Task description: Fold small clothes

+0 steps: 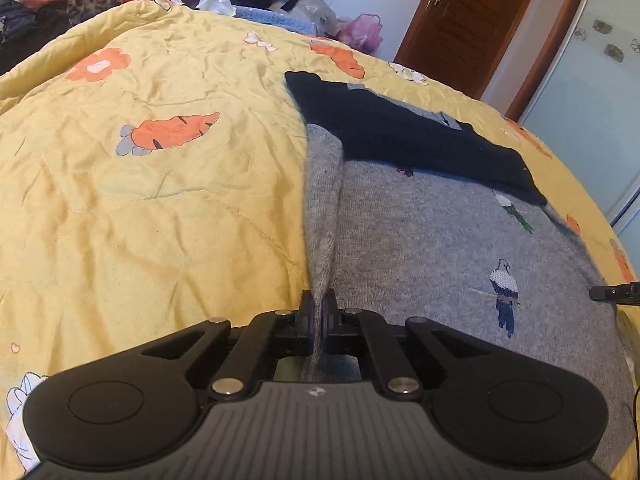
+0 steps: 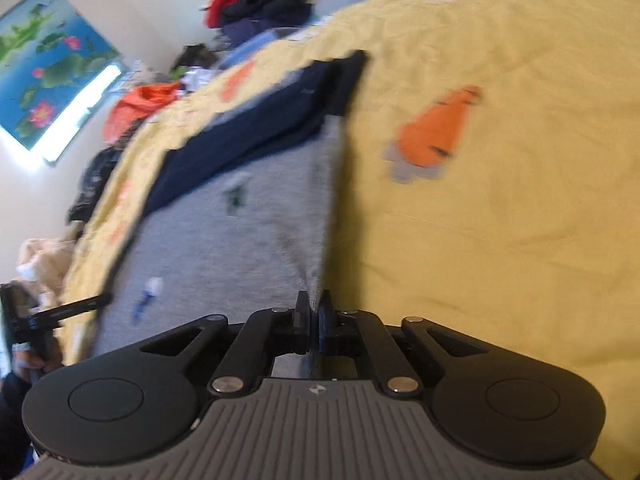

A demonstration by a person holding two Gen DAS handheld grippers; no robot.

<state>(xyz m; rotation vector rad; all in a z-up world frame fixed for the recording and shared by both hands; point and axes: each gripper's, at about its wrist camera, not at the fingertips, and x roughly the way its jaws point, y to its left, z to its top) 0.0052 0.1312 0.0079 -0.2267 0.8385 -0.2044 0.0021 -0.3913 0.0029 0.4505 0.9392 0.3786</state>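
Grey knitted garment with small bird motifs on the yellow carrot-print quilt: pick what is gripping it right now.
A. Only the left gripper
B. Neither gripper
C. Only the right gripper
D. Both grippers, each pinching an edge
D: the left gripper and the right gripper each have their jaws closed on a raised fold of the grey knitted garment above the yellow quilt.

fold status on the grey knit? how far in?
Done: grey knit garment lies spread on the yellow quilt, navy band at the far end. In hand: left gripper and right gripper each pinch an edge of it. Left: no fold is laid over yet.
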